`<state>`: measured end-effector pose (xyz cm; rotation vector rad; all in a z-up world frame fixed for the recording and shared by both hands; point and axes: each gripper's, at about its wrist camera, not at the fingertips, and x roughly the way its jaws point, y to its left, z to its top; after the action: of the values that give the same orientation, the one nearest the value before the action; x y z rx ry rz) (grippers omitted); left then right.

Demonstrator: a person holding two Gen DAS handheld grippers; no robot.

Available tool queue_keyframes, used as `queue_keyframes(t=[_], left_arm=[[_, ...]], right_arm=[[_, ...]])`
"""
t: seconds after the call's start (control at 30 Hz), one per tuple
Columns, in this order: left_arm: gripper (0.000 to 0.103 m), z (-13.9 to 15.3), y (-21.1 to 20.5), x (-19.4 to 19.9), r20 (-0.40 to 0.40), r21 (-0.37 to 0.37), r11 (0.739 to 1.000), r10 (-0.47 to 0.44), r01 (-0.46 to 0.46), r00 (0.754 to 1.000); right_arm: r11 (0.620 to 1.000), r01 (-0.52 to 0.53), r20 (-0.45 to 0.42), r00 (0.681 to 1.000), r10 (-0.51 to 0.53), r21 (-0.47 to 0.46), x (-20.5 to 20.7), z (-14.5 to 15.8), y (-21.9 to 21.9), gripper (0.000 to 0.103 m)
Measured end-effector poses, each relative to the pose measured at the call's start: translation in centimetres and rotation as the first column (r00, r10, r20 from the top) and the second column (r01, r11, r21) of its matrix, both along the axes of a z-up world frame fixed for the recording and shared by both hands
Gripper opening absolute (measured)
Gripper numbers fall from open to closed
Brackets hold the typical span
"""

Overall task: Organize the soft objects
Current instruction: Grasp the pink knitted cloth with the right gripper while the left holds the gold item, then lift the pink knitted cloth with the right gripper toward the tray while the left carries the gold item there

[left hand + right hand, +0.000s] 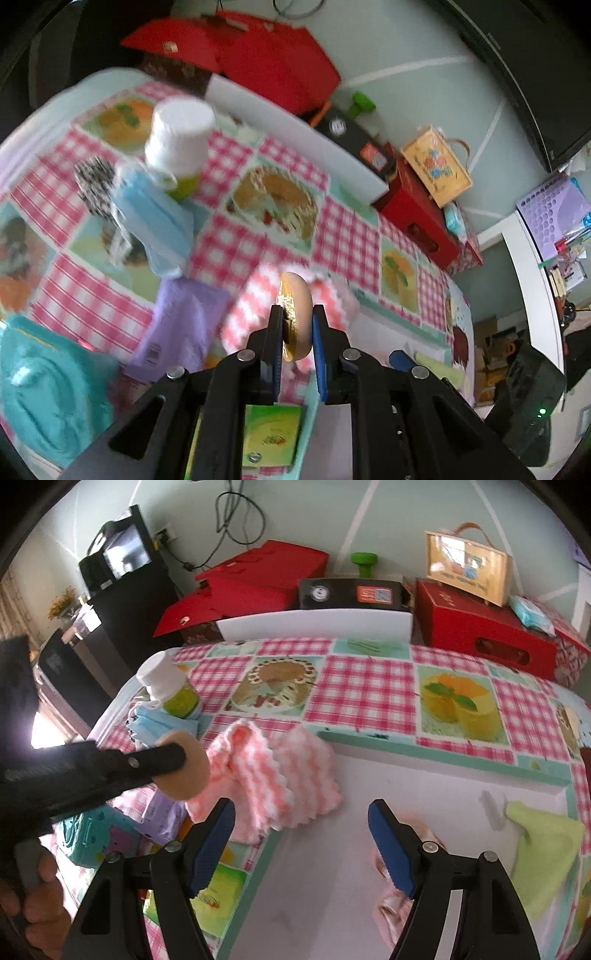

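powder puff (pixel 295 314) between left tongs (pixel 297 314)

Black hand-held gripper (pixel 298 325), blue finger pads (pixel 391 849), silver screws, black sleeve (pixel 22 746)

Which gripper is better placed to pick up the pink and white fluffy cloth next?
Right. The right gripper is open and empty, right beside the pink and white fluffy cloth. The left gripper is shut on a round beige sponge puff.

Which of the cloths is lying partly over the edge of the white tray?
The pink and white cloth: it straddles the white tray's left rim. The green cloth lies at the tray's right side.
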<state>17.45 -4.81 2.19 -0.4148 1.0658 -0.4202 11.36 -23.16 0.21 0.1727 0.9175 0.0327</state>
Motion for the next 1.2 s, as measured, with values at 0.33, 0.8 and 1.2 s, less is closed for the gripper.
queue_keyframes(t=[0.33,0.8,1.2], left_arm=[[0.015,0.2,3.1,1.1,0.017,-0.004,0.997,0.074,-0.074,0.997],[0.015,0.2,3.3,1.1,0.005,-0.023,0.997,0.071,-0.071,0.997],[0.015,0.4,3.0,1.1,0.011,-0.017,0.998,0.064,-0.064,0.998]], right_arm=[[1.000,0.004,-0.020,1.000,-0.003,0.012,2.7,-2.0,1.1,0.050],[1.000,0.001,-0.007,1.000,-0.001,0.015,2.6,-1.8,1.1,0.009],[0.998,-0.009,0.045,0.999,0.006,0.062,1.8,-0.3,1.0,0.008]])
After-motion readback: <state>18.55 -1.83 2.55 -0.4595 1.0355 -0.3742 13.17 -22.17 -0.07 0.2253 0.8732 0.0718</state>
